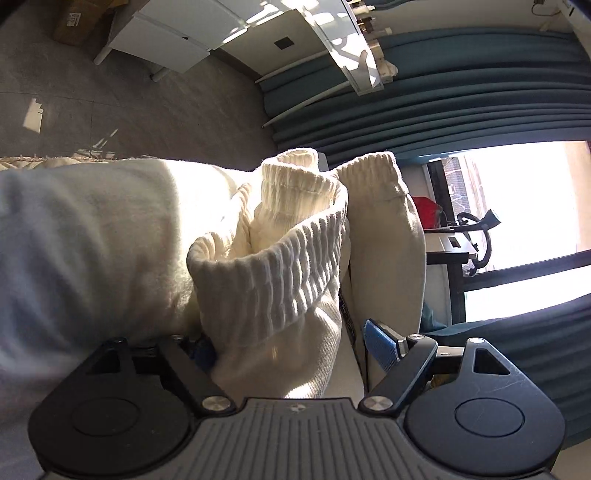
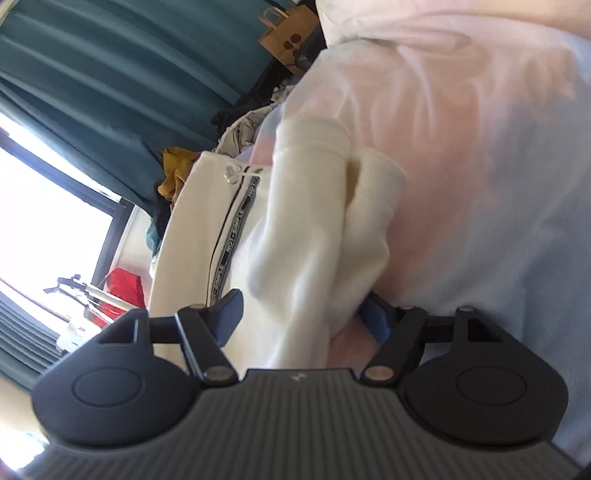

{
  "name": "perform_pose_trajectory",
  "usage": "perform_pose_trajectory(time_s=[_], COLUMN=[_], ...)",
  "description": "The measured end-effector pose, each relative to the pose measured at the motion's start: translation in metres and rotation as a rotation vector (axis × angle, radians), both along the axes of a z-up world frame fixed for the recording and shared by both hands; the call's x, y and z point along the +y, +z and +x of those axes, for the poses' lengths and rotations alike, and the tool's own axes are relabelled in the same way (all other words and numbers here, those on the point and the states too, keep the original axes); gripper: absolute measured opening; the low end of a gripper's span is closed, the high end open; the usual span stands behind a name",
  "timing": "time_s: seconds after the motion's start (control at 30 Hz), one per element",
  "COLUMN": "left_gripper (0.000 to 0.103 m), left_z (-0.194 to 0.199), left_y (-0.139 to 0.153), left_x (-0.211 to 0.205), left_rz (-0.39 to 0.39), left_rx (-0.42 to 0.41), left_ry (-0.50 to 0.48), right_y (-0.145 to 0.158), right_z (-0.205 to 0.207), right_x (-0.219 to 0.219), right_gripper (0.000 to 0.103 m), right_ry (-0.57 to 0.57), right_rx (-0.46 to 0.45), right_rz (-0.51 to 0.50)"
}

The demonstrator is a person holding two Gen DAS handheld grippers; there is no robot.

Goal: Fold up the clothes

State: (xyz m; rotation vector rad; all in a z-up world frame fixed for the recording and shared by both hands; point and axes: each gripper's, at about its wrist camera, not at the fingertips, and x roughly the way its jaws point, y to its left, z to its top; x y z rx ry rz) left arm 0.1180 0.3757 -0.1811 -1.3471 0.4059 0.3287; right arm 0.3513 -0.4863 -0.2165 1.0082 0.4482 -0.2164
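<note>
A cream garment with ribbed cuffs (image 1: 280, 258) fills the middle of the left wrist view. My left gripper (image 1: 291, 347) stands open around its bunched cloth; the blue right pad (image 1: 380, 347) is bare, the left pad is mostly hidden by cloth. In the right wrist view the same cream garment (image 2: 306, 236), with a black lettered stripe (image 2: 232, 236) and a drawstring, lies between the fingers of my right gripper (image 2: 303, 317). Its jaws stand wide apart with cloth between them. The garment rests on a pale sheet (image 2: 480, 166).
Teal curtains (image 1: 461, 92) and a bright window (image 1: 524, 206) are behind. White furniture (image 1: 177, 33) stands on grey floor. A heap of clothes (image 2: 236, 136), a yellow one (image 2: 177, 166), a paper bag (image 2: 284, 37) and a red item (image 2: 125, 291) lie beyond the garment.
</note>
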Motion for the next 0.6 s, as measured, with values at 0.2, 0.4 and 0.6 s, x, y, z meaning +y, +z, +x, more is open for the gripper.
perform_pose_trajectory(time_s=[0.2, 0.4, 0.6], left_gripper=[0.023, 0.014, 0.013], left_z=[0.012, 0.0, -0.03], left_y=[-0.007, 0.025, 0.068], left_x=[0.01, 0.023, 0.032], left_rz=[0.009, 0.068, 0.089], left_rx=[0.036, 0.029, 0.028], left_ry=[0.018, -0.034, -0.082], right_y=[0.01, 0.035, 0.064], right_z=[0.017, -0.017, -0.077], right_x=[-0.008, -0.005, -0.008], right_gripper=[0.018, 0.014, 0.013], right_ry=[-0.047, -0.082, -0.098], right_rx=[-0.044, -0.056, -0.057], right_rz=[-0.074, -0.121, -0.135])
